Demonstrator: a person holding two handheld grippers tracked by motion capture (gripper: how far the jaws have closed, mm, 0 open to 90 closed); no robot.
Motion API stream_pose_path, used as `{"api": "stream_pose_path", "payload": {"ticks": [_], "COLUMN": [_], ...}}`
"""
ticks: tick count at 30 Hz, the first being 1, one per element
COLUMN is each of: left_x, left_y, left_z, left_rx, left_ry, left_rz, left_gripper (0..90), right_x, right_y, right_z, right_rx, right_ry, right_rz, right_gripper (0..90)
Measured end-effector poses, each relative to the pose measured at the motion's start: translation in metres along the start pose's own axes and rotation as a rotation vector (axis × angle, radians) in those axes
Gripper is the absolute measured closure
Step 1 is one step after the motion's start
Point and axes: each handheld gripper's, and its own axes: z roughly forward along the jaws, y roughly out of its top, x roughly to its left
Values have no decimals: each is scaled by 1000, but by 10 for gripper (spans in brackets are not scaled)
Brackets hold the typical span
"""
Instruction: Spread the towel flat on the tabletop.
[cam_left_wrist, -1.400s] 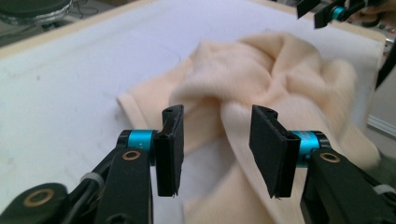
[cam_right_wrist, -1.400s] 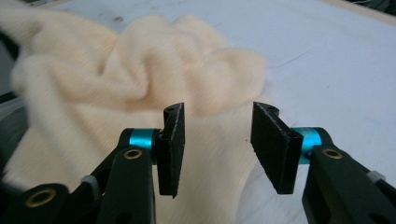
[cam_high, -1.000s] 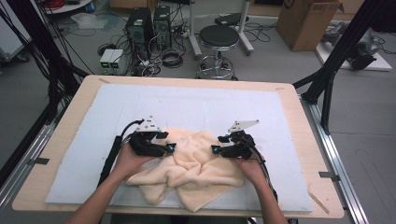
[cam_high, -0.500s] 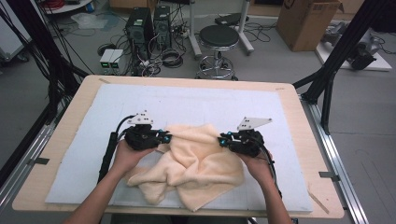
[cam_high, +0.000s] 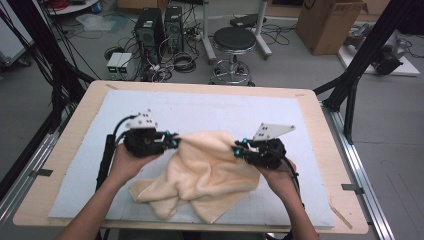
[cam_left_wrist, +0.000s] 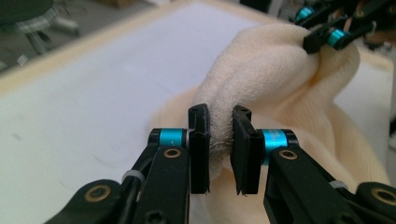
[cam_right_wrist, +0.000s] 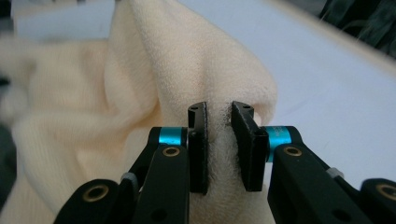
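No readable writing anywhere; the cardboard box on the floor carries a dark mark, too blurred to read. Left gripper is held roughly level, pointing inward toward the right one, hand cupped under its body; its jaws have just been closing and now pinch a fold of the cream towel. Right gripper mirrors it, pointing inward, jaws likewise just closed onto another fold. Towel is fluffy terry, crumpled; its top edge hangs between the two grippers, the rest is heaped on the pale blue-white mat near the table's front edge. Table rim is light wood. Jaw pads are flat black, with teal collars behind them.
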Motion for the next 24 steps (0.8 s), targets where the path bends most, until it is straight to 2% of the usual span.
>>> {"api": "stream_pose_path", "payload": {"ticks": [2, 4, 5, 8, 10, 12, 13, 15, 18, 19, 20, 21, 22, 23, 24], "left_x": [-10, -21, -26, -32, -34, -36, -36, -36, -35, -35, -35, -35, -34, -33, -32], "left_y": [-20, -36, -42, -47, -47, -47, -48, -50, -51, -52, -51, -51, -51, -51, -51], "left_z": [10, 15, 15, 12, 9, 7, 6, 5, 5, 5, 5, 5, 5, 5, 5], "left_rx": [45, 84, 87, 85, 86, 91, 97, 91, 88, 85, 86, 82, 82, 80, 74], "left_ry": [-43, -78, -107, -132, -145, -152, -151, -155, -156, -160, -158, -155, -158, -159, -161], "left_rz": [-3, 14, 16, 19, 16, 27, 34, 33, 30, 27, 33, 30, 32, 32, 25], "left_gripper": [782, 783, 783, 783, 785, 786, 786, 787, 787, 787, 787, 787, 785, 782, 777], "right_x": [6, 16, 21, 30, 31, 31, 29, 22, 5, -2, -2, -7, -11, -10, -8], "right_y": [-22, -40, -47, -58, -56, -52, -42, -33, -19, -16, -16, -14, -14, -13, -14], "right_z": [8, 11, 11, 4, -2, -5, -10, -14, -12, -8, -8, -2, 6, 24, 33], "right_rx": [57, 88, 94, 76, 66, 62, 36, -13, -60, -68, -68, -75, -74, -12, 30], "right_ry": [39, 71, 91, 139, 173, 172, 172, 159, 119, 116, 116, 134, 157, 169, 183], "right_rz": [16, 35, 33, 45, 42, 32, 15, 6, 37, 65, 65, 110, 142, 145, 141], "right_gripper": [769, 769, 769, 756, 709, 673, 626, 607, 566, 530, 530, 492, 470, 443, 445]}}
